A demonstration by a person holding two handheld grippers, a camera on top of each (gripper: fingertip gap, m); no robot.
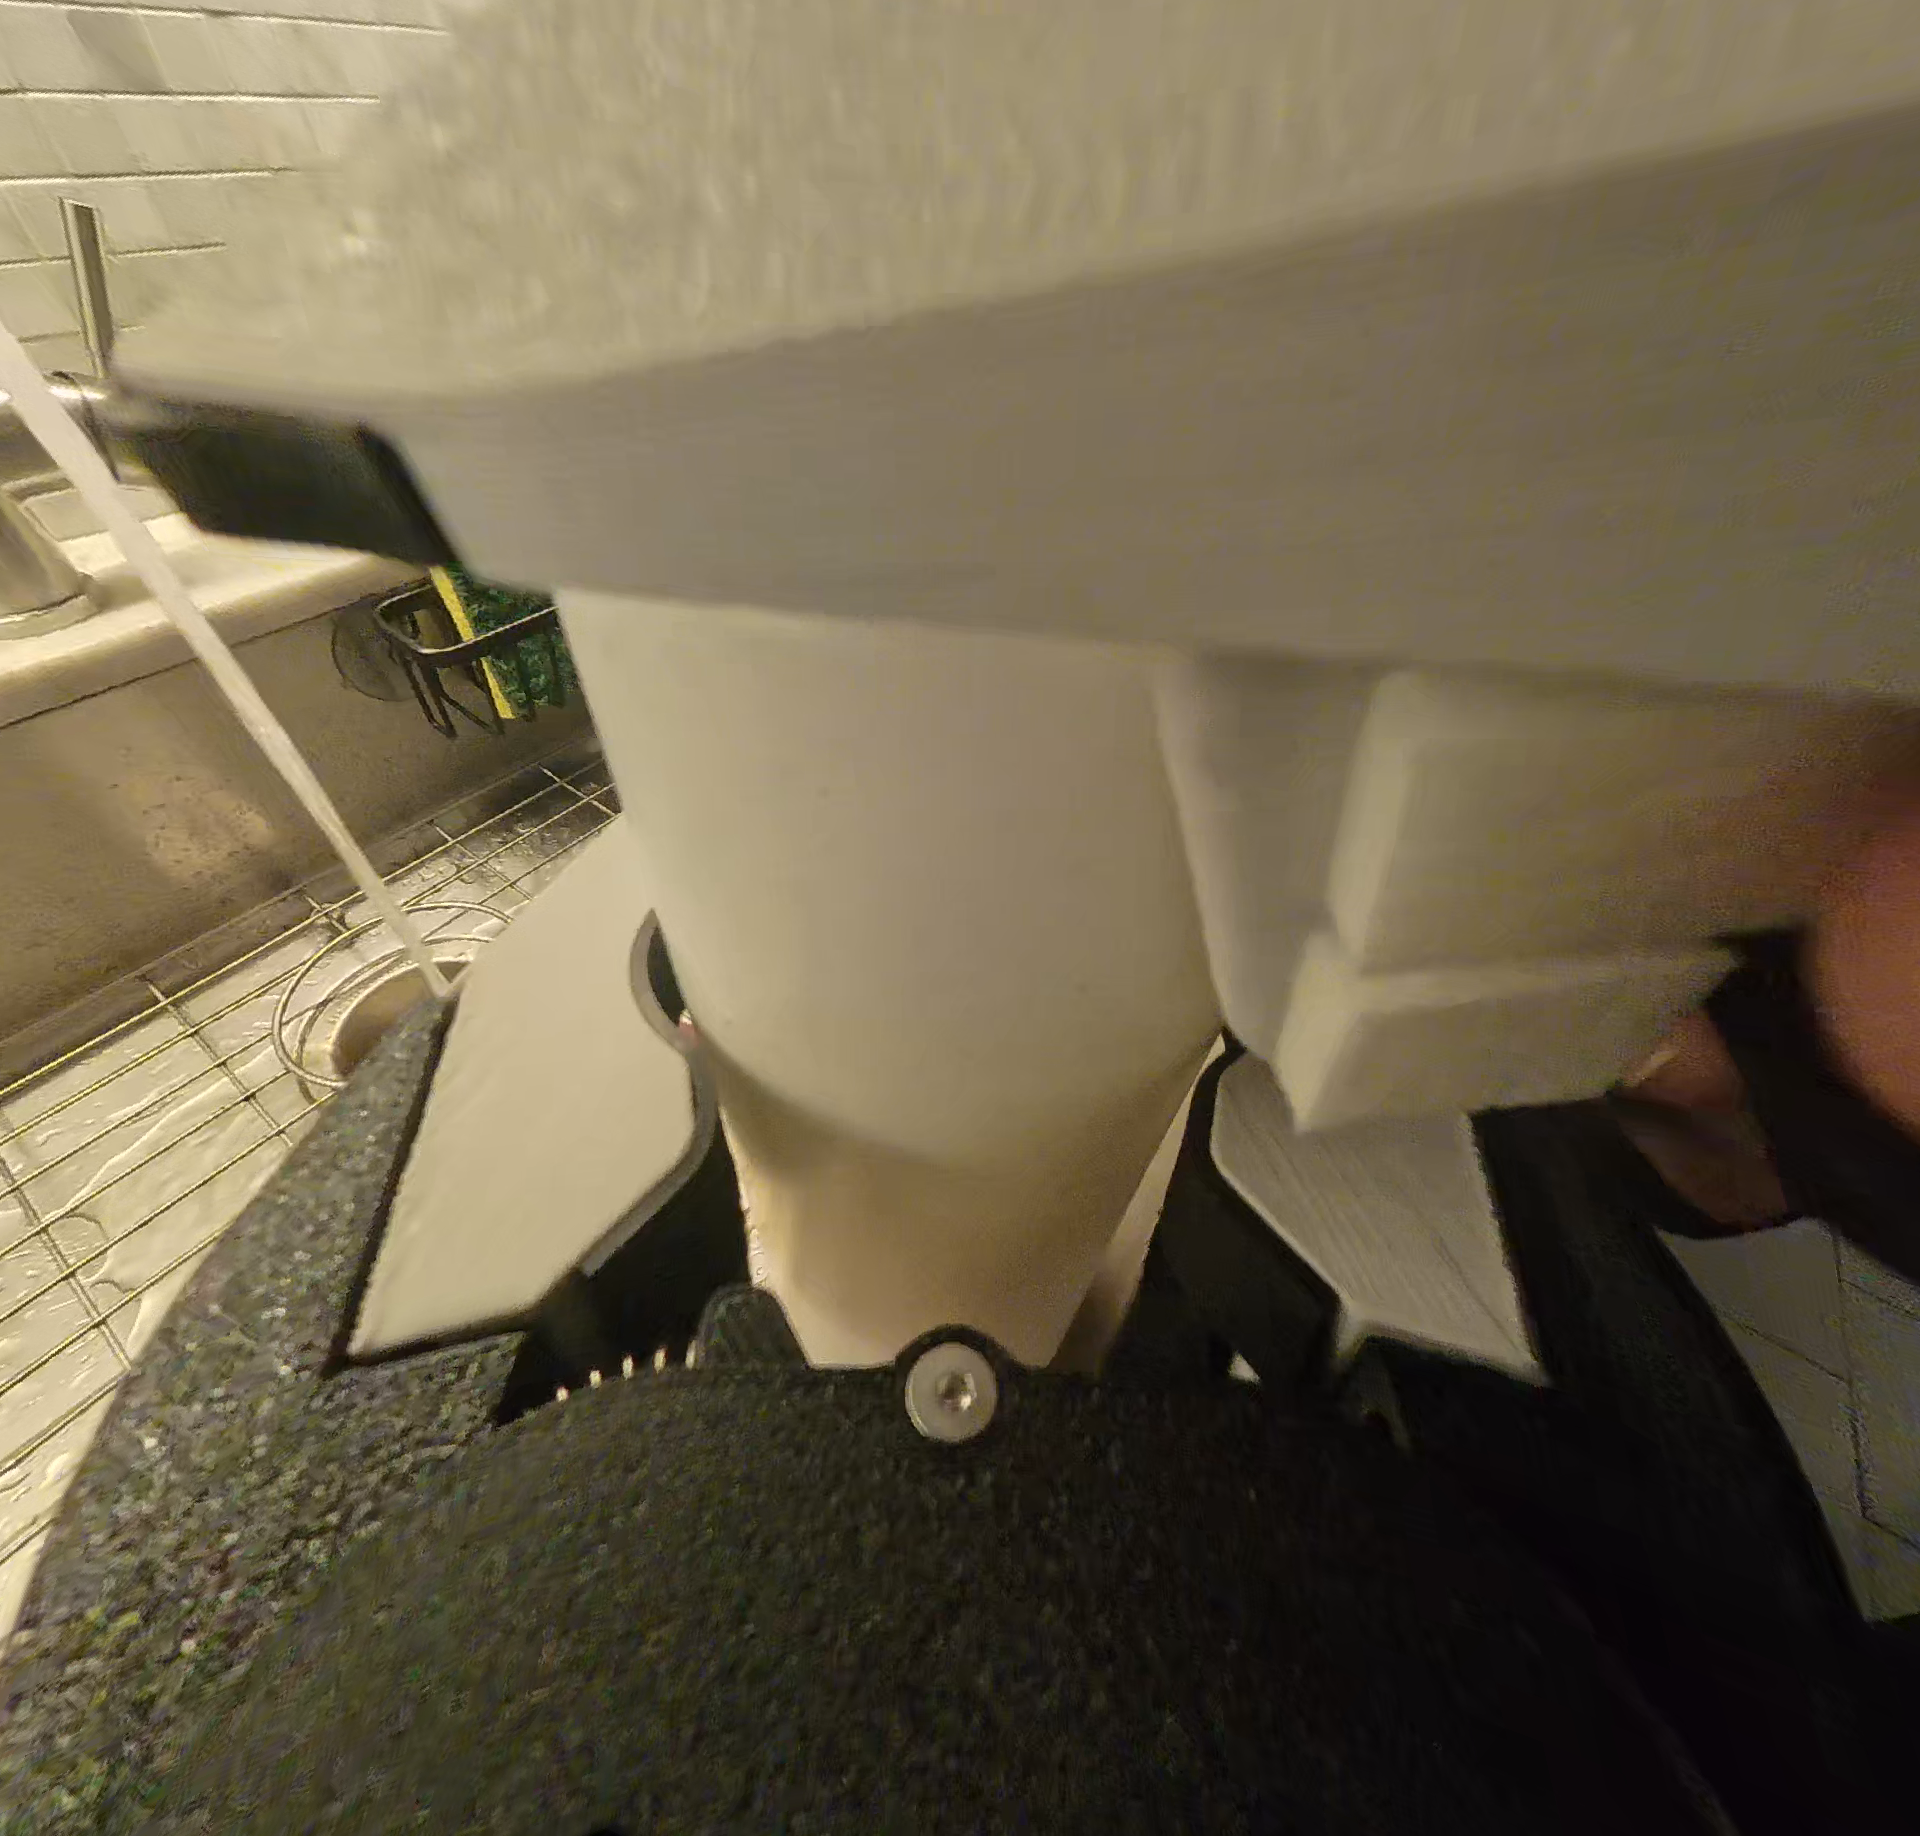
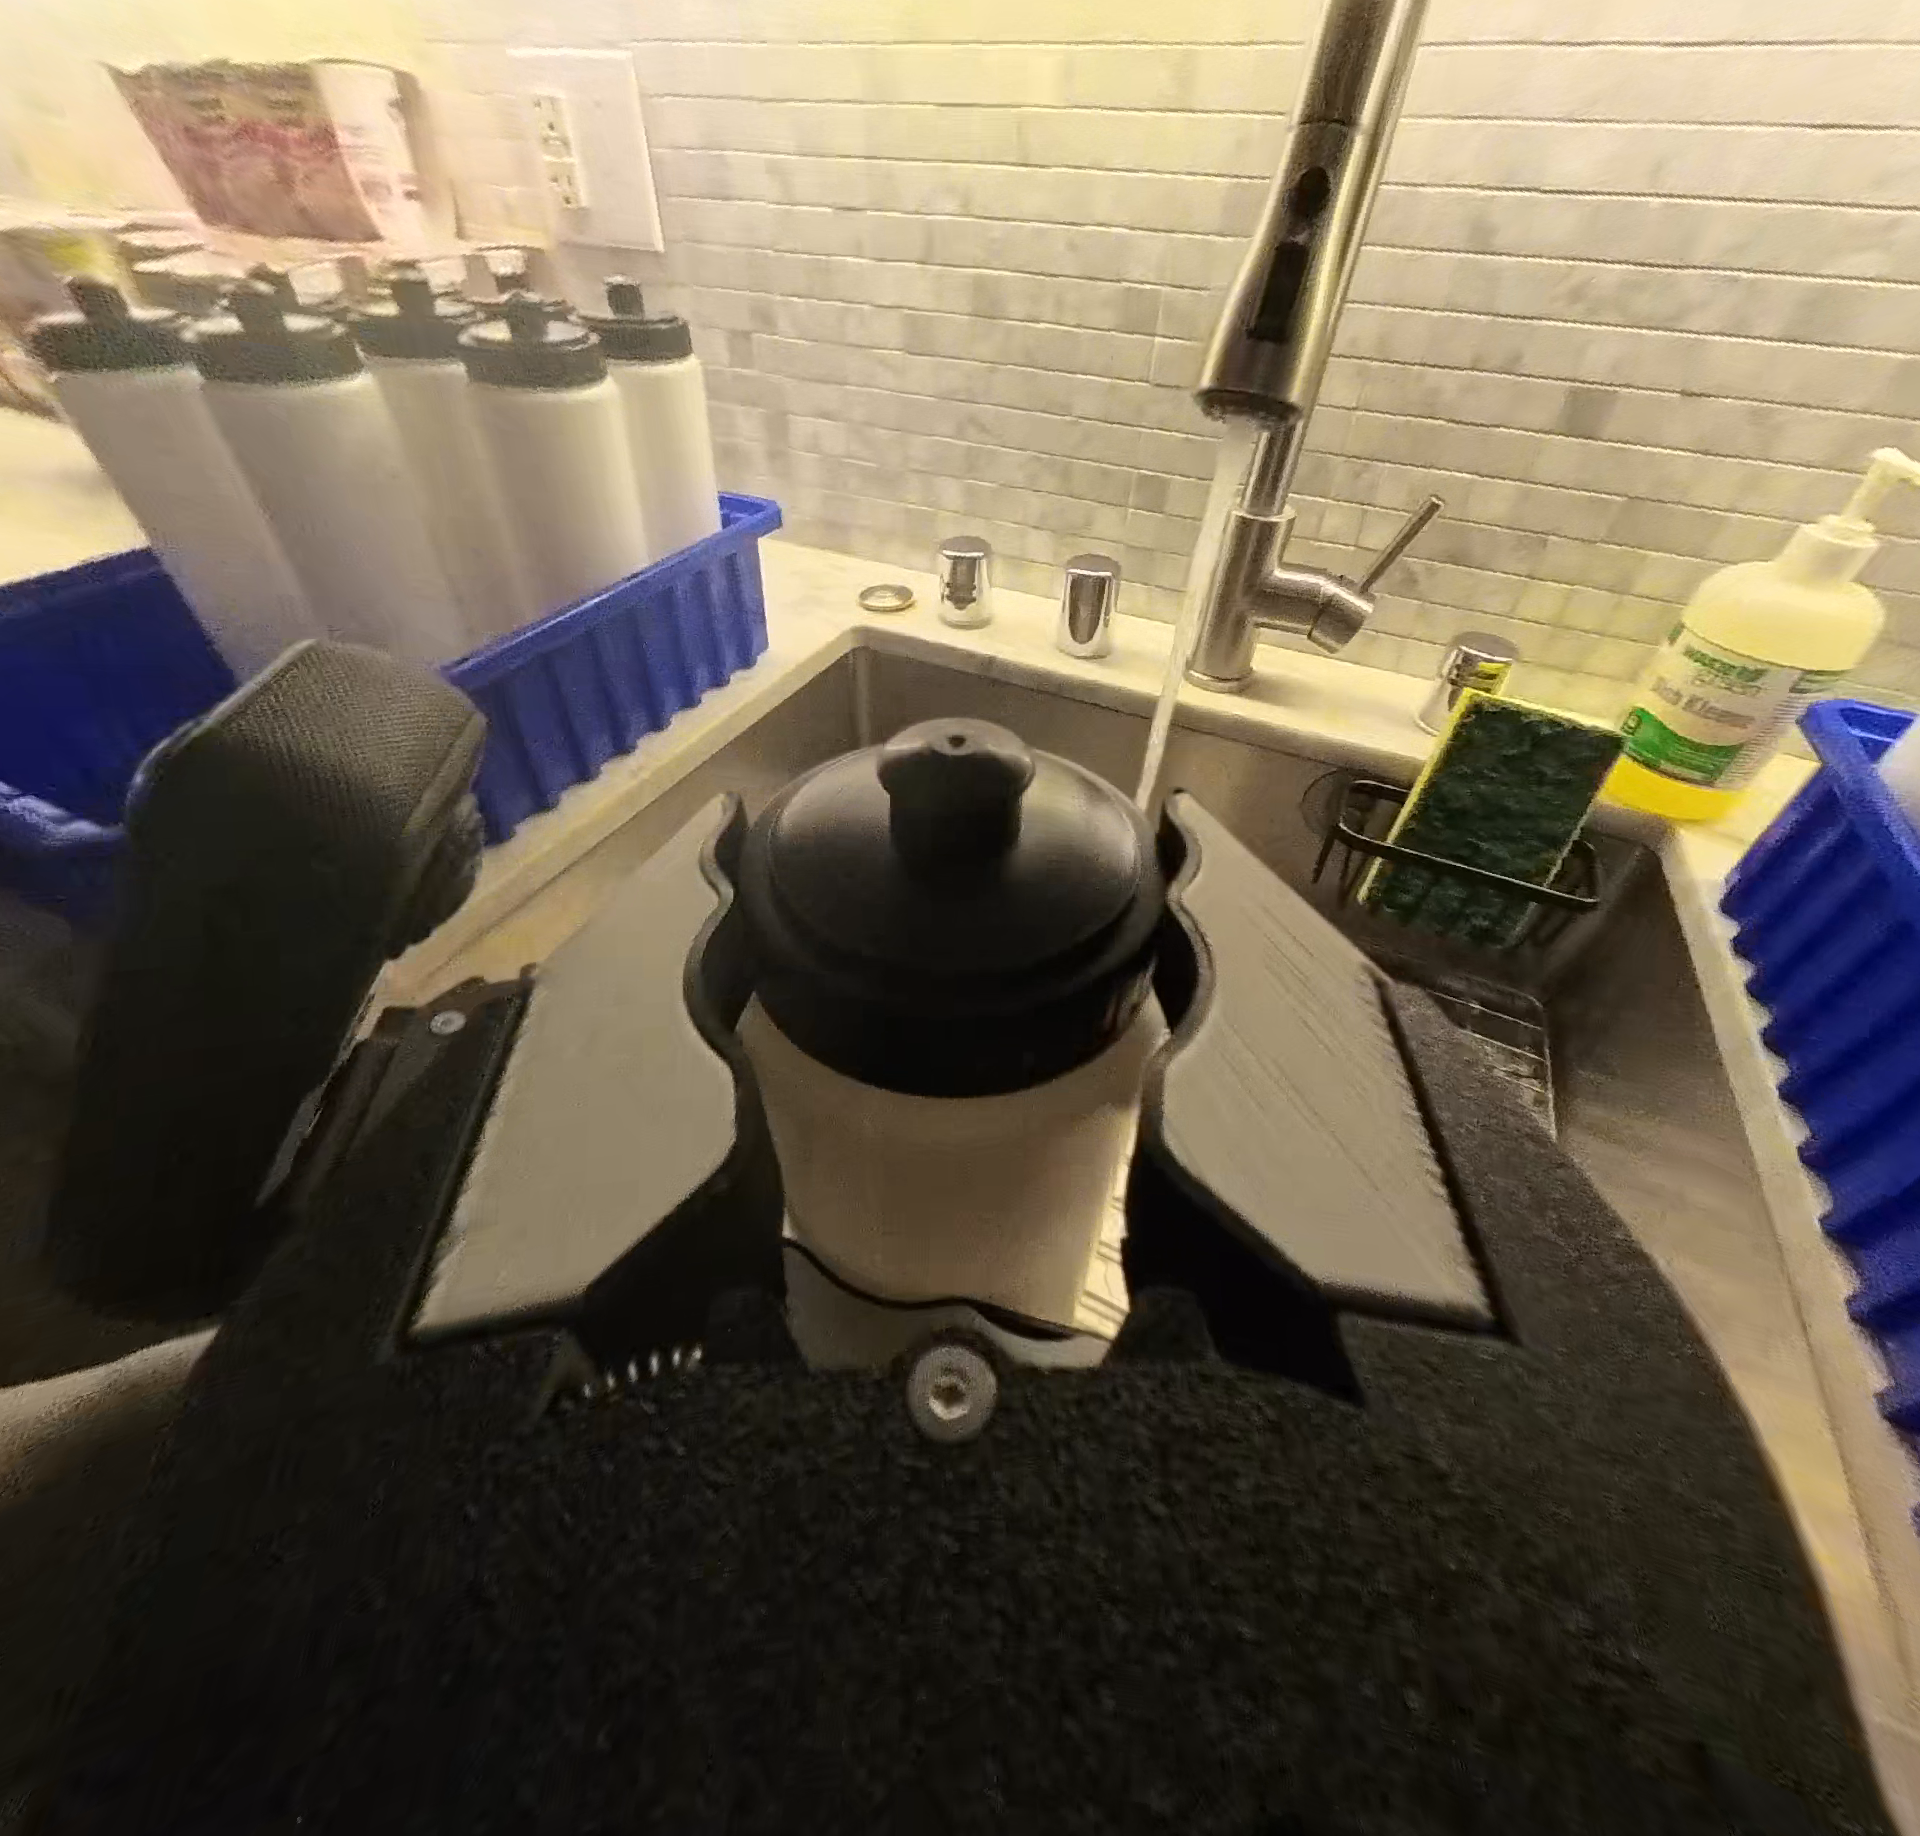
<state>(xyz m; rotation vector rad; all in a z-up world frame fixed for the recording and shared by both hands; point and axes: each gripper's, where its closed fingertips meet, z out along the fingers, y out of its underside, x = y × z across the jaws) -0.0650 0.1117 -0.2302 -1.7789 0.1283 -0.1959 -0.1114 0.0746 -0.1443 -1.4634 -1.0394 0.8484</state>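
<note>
Holding one white bottle (image 2: 935, 1163) over the sink (image 2: 1621, 1215), both claws are clamped on it. The right gripper (image 2: 951, 820) hugs it just under the black cap (image 2: 935, 903). The left gripper (image 1: 935, 986) squeezes the white body lower down. Water (image 2: 1174, 664) from the tap (image 2: 1288, 259) falls just past the cap, near the sink's back edge. With two grips, the bottle looks steady and upright.
</note>
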